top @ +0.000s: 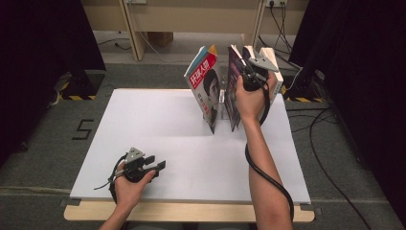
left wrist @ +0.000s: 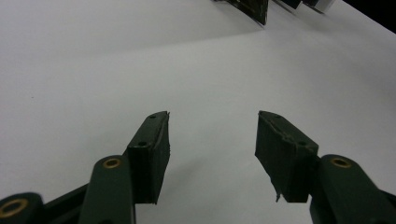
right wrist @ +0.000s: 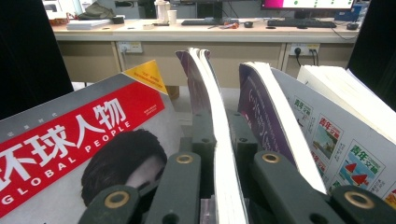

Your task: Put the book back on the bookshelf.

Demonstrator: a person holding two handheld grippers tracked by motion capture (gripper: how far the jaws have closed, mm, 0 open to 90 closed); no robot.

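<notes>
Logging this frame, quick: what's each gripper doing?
Left gripper: open, empty, over the table.
Right gripper: shut on an upright magazine.

magazines [top: 225,91] upright on table's [top: 158,124] far side

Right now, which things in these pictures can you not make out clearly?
- High view: the right claw tips, hidden behind the hand and the magazines.
- Right gripper view: the cover of the gripped magazine, seen edge-on; its lower part is hidden by the black jaws.
- Left gripper view: the magazines, cut off by the top edge.
- High view: small print on the red magazine, too small.
</notes>
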